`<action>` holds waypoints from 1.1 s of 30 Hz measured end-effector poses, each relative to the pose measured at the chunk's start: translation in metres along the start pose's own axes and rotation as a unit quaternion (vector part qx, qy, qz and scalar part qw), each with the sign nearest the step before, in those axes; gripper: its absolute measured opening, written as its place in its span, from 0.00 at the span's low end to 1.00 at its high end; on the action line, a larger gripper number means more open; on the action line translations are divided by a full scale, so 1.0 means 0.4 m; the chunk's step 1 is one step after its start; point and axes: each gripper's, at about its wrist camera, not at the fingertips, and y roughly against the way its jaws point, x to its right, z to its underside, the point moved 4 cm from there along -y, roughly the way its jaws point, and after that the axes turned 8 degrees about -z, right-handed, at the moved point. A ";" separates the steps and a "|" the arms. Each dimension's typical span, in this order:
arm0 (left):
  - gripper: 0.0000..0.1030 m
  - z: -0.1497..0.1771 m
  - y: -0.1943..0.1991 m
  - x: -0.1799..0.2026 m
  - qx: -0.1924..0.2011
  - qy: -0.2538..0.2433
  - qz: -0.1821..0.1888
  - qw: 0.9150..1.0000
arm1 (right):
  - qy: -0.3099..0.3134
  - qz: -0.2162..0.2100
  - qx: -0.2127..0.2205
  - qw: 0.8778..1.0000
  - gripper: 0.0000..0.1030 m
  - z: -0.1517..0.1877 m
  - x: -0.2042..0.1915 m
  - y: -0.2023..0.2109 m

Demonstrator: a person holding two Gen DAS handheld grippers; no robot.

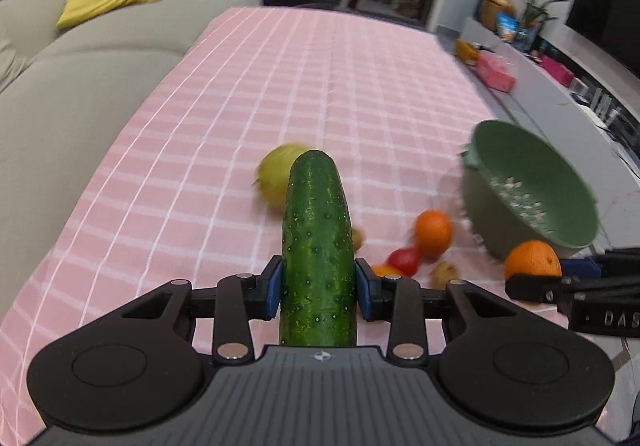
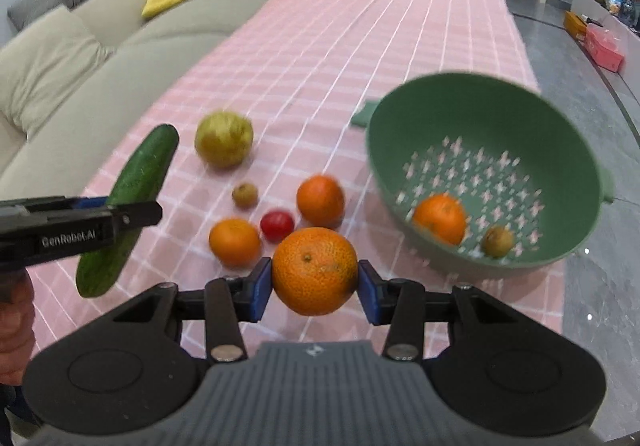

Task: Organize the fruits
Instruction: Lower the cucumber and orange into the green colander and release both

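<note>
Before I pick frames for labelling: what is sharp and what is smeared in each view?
Left wrist: cucumber in the tool is sharp; bowl and loose fruit are motion-smeared. Right wrist: held orange is crisp; bowl is blurred, edges fisheye-bent.

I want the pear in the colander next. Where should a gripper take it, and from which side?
Grip the pear across its widest middle, coming down from above. It sits free on the tablecloth with open space around it, and its round body tapers upward, so pads lower on the belly should slip less.
</note>
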 end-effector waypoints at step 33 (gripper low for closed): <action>0.40 -0.129 -0.214 0.558 0.115 -0.345 0.101 0.926 | -0.144 0.089 0.051 0.984 0.41 -0.174 0.382 0.034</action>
